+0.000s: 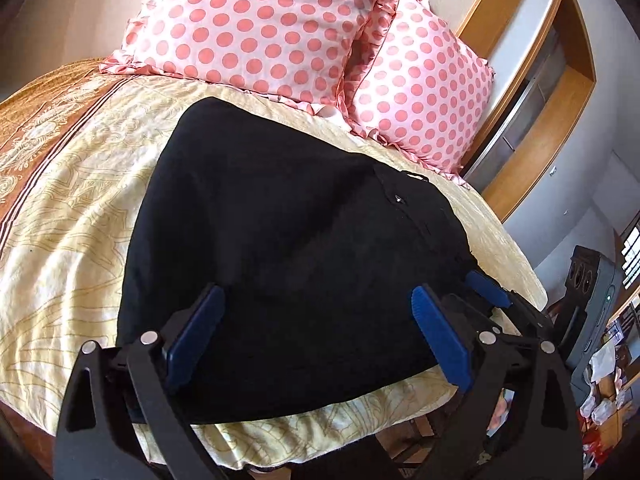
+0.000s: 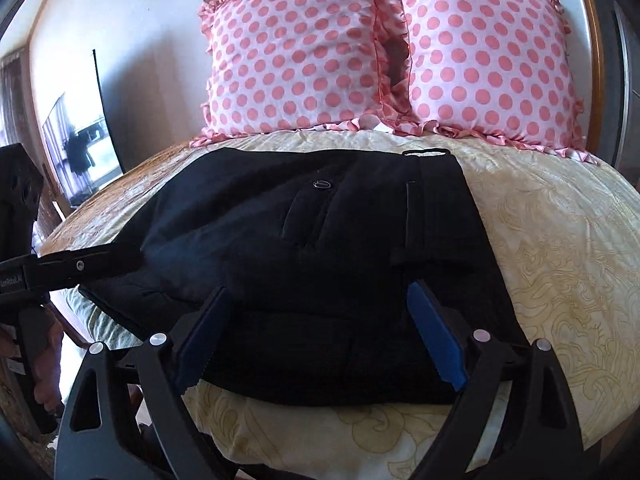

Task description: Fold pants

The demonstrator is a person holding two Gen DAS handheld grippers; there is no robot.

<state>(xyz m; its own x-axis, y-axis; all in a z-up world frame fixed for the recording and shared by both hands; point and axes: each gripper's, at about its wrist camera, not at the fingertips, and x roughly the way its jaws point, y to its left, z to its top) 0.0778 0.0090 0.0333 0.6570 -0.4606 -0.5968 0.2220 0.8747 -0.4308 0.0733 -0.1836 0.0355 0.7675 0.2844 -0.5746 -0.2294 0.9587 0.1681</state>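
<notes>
The bed (image 2: 560, 240), covered in a pale yellow patterned spread with an orange-brown border along its left side, fills both views. Two pink polka-dot pillows (image 2: 296, 52) with ruffled edges stand side by side at its head against the wall. The black pants (image 2: 320, 240) lie folded into a compact, roughly rectangular bundle on the near middle of the bed; the waistband runs along the bundle's right edge in the right wrist view, with a belt loop at its far corner, and a buttoned back pocket faces up. The bundle's long axis cannot be told through the fisheye lens. The left gripper (image 1: 316, 336) hovers over the bundle's near edge, its blue pads spread wide with nothing pinched. The right gripper (image 2: 320, 340) likewise stands with its jaws apart over the near edge, gripping nothing.
</notes>
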